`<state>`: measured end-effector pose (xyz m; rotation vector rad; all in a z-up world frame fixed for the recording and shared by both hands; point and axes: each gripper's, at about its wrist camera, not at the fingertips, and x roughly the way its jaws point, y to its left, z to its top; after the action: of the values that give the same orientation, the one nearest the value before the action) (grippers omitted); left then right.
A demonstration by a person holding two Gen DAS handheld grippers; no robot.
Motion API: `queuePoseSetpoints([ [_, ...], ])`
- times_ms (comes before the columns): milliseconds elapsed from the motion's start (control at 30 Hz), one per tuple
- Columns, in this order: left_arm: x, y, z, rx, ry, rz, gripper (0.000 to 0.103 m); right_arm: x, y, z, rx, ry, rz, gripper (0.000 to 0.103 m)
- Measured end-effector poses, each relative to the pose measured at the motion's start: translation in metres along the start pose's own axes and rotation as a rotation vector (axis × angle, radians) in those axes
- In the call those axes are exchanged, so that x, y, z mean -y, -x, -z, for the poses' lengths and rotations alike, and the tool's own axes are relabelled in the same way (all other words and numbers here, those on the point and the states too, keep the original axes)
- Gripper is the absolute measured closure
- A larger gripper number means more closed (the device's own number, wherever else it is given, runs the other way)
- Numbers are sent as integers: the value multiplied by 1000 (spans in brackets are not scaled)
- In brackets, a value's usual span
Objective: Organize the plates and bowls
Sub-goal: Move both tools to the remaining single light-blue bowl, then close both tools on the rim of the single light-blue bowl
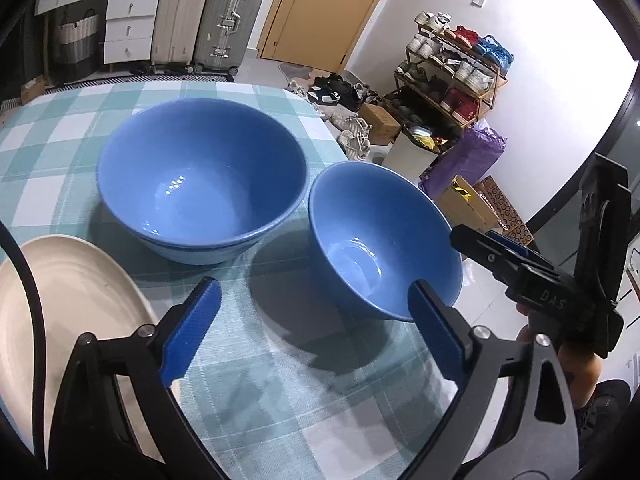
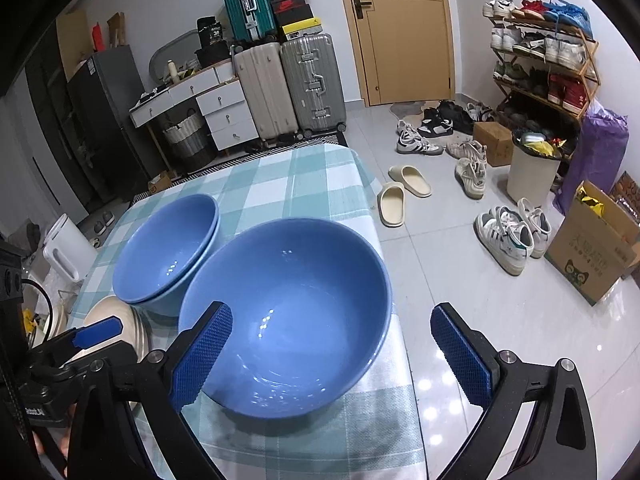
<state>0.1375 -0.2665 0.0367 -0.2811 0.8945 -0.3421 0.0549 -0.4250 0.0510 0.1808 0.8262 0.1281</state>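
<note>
Two blue bowls nested as a stack [image 1: 200, 184] [image 2: 168, 248] stand on the teal checked tablecloth. A single blue bowl [image 1: 380, 240] [image 2: 288, 312] sits to their right, close to the table's edge. A cream plate [image 1: 72, 300] [image 2: 116, 320] lies at the left. My left gripper [image 1: 314, 328] is open above the cloth just short of the bowls, its right finger [image 1: 436, 328] close to the single bowl's near rim. My right gripper [image 2: 332, 356] is open too, over the single bowl's near side, with nothing gripped.
The table [image 2: 312, 176] ends just right of the single bowl, with tiled floor below. Shoes and slippers [image 2: 404, 188], a bin [image 2: 528, 176], a cardboard box [image 2: 592, 248] and a shoe rack [image 2: 548, 64] stand on the right. Suitcases [image 2: 288, 88] and drawers [image 2: 228, 116] line the far wall.
</note>
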Motion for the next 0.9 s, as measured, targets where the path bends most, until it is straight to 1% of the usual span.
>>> queuePoseSetpoints([
  [67, 1, -8, 0, -13, 5, 8, 14, 3, -1, 1, 0, -2, 7, 2],
  [133, 1, -18, 1, -31, 11, 15, 19, 7, -5, 2, -3, -9, 16, 2],
  [200, 2, -28, 2, -47, 17, 19, 23, 10, -8, 4, -6, -10, 20, 2],
  [267, 1, -37, 2, -62, 19, 19, 26, 13, -12, 5, -7, -18, 26, 5],
  [300, 2, -41, 2, -66, 18, 13, 28, 16, -16, 6, -13, -28, 20, 10],
  [367, 4, -47, 2, -61, 7, -13, 29, 19, -20, 6, -27, -51, 5, 23],
  [433, 6, -52, 0, -62, 1, -14, 29, 23, -26, 5, -41, -69, 6, 29],
  [467, 6, -55, -1, -65, 3, -12, 30, 24, -28, 4, -42, -69, 4, 30],
  [500, 7, -56, -3, -68, 3, -11, 32, 24, -29, 3, -43, -68, 3, 32],
  [567, 8, -61, -4, -72, -1, -11, 35, 25, -31, 3, -42, -68, 6, 38],
  [600, 10, -64, -5, -72, -7, -13, 37, 27, -34, 2, -46, -72, 10, 40],
  [633, 10, -64, -6, -72, -12, -13, 39, 29, -36, 1, -51, -80, 7, 45],
  [667, 12, -66, -7, -75, -16, -12, 40, 30, -37, 1, -53, -86, 3, 48],
  [733, 15, -71, -8, -88, -27, 1, 48, 34, -40, 1, -53, -103, -2, 53],
  [767, 18, -73, -10, -95, -31, 4, 55, 35, -41, 2, -52, -105, 0, 59],
  [800, 19, -76, -10, -100, -35, 7, 59, 36, -43, 2, -52, -107, -1, 61],
  [900, 22, -84, -12, -112, -37, 8, 64, 37, -46, 2, -57, -107, 2, 71],
])
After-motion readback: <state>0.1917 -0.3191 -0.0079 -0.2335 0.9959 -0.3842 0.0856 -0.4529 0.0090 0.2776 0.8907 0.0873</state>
